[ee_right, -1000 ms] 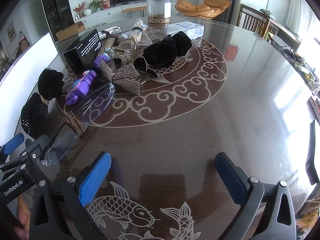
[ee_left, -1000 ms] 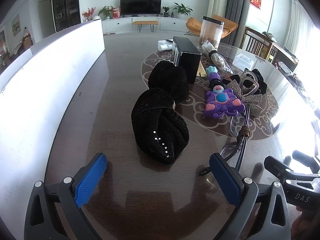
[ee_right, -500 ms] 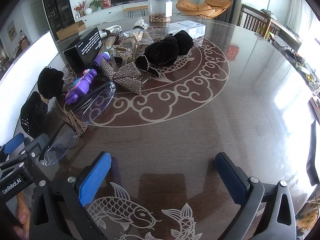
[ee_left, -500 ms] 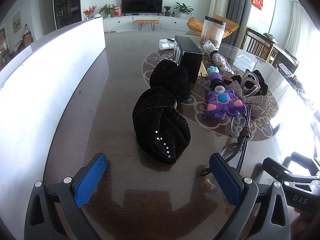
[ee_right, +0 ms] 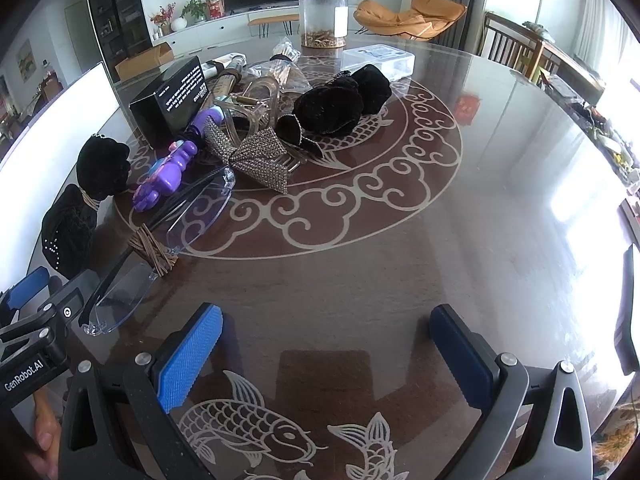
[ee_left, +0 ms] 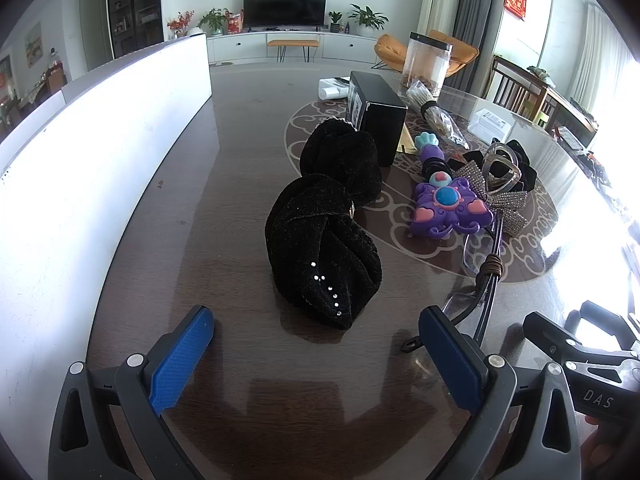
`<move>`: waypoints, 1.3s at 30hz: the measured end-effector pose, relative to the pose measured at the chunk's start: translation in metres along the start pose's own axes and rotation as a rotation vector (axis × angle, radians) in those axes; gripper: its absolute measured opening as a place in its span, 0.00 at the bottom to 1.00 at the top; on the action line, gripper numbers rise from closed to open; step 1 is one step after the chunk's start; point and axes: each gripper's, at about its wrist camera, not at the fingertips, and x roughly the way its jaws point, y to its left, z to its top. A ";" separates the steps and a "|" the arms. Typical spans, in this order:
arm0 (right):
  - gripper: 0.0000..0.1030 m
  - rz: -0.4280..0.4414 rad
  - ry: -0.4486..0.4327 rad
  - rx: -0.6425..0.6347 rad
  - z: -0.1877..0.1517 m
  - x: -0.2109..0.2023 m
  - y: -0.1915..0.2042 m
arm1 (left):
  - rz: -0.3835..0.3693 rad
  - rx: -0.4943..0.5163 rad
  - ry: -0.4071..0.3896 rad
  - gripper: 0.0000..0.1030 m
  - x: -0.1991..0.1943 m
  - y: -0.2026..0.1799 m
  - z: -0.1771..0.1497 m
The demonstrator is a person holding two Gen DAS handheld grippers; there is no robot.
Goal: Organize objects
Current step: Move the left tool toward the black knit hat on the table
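My left gripper [ee_left: 316, 344] stands open low over the dark table, just short of a black velvet hair piece with small rhinestones [ee_left: 324, 256]; a second black velvet piece [ee_left: 344, 160] lies behind it. To the right lie a purple toy wand [ee_left: 448, 204], a rhinestone bow [ee_left: 504, 196] and clear glasses with a brown tie on the arms [ee_left: 490, 268]. My right gripper [ee_right: 326, 356] is open and holds nothing, over bare table by the fish inlay. From there I see the glasses [ee_right: 160, 240], wand [ee_right: 168, 172], bow [ee_right: 256, 156] and more black velvet pieces [ee_right: 340, 100].
A white panel [ee_left: 80, 152] walls the table's left side. At the back stand a black box [ee_left: 380, 108], a clear jar [ee_right: 323, 16], a clear flat case [ee_right: 380, 58] and a clear hair claw [ee_right: 252, 108]. Chairs stand beyond the right rim.
Both views have shifted only slightly; the objects lie where they were and both grippers stay open.
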 end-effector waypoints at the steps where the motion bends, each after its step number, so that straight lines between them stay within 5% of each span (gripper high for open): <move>1: 1.00 0.000 -0.002 -0.001 0.000 0.000 0.000 | 0.000 0.002 0.000 1.00 0.000 0.000 0.000; 6: 1.00 0.001 -0.007 -0.001 0.000 0.001 0.001 | 0.049 0.063 0.028 1.00 0.006 -0.010 0.001; 39: 1.00 0.001 -0.012 0.000 0.000 0.000 0.001 | 0.041 0.072 0.028 1.00 0.006 -0.010 0.001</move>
